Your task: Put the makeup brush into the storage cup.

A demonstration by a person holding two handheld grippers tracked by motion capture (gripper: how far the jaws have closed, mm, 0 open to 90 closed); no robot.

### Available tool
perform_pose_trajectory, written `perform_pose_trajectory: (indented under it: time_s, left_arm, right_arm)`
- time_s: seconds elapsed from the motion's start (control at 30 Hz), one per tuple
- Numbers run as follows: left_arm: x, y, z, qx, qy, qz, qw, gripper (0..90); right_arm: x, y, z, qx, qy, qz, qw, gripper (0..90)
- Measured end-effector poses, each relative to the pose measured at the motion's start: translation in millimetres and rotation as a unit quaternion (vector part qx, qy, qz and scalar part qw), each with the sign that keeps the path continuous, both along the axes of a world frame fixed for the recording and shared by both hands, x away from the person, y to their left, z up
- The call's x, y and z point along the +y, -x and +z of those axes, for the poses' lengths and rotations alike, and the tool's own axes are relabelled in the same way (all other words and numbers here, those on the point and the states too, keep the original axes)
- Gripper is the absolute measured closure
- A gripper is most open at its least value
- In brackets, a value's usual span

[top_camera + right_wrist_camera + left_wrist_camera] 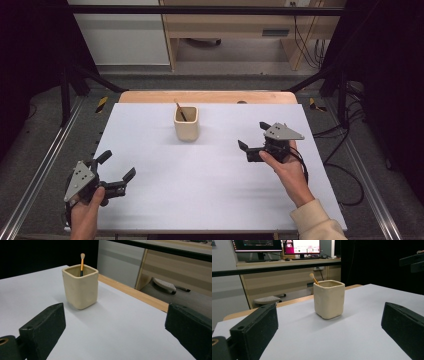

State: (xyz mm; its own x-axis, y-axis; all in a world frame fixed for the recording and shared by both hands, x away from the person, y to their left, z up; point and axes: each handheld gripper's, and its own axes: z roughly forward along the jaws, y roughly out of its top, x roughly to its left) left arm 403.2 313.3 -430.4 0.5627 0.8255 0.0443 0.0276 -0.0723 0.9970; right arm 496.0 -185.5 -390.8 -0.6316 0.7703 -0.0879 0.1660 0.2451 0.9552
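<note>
A cream square cup (186,123) stands upright on the white table (210,185), toward the back middle. A small brush with an orange handle (179,111) leans inside it, tip up. My left gripper (116,166) hovers open at the front left, well short of the cup (329,299), with nothing between its jaws. My right gripper (254,135) is open at the right of the cup (80,286), also apart from it and holding nothing. The brush tip (82,256) pokes above the rim; the brush (314,278) shows from the other side too.
A wooden strip (207,96) borders the table's far edge. Metal rails (40,165) run along both sides. Behind stand a desk with monitors (279,246) and cables (345,165) on the floor at right. The other gripper (412,262) shows at upper right in the left gripper view.
</note>
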Motion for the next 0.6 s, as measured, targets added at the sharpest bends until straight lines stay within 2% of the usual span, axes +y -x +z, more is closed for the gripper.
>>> perform_pose_trajectory:
  time_s: [0.37, 0.6]
  left_arm:
    - [0.4, 0.3, 0.3, -0.003, -0.002, 0.003, 1.0, 0.2]
    - [2.4, 0.9, 0.7, -0.004, 0.006, 0.003, 1.0, 0.2]
  right_arm:
    - [-18.8, 6.3, -0.3, -0.001, 0.002, -0.015, 0.9999, 3.2]
    - [-27.5, 9.4, -1.4, 0.0, 0.004, -0.021, 0.9998, 3.6]
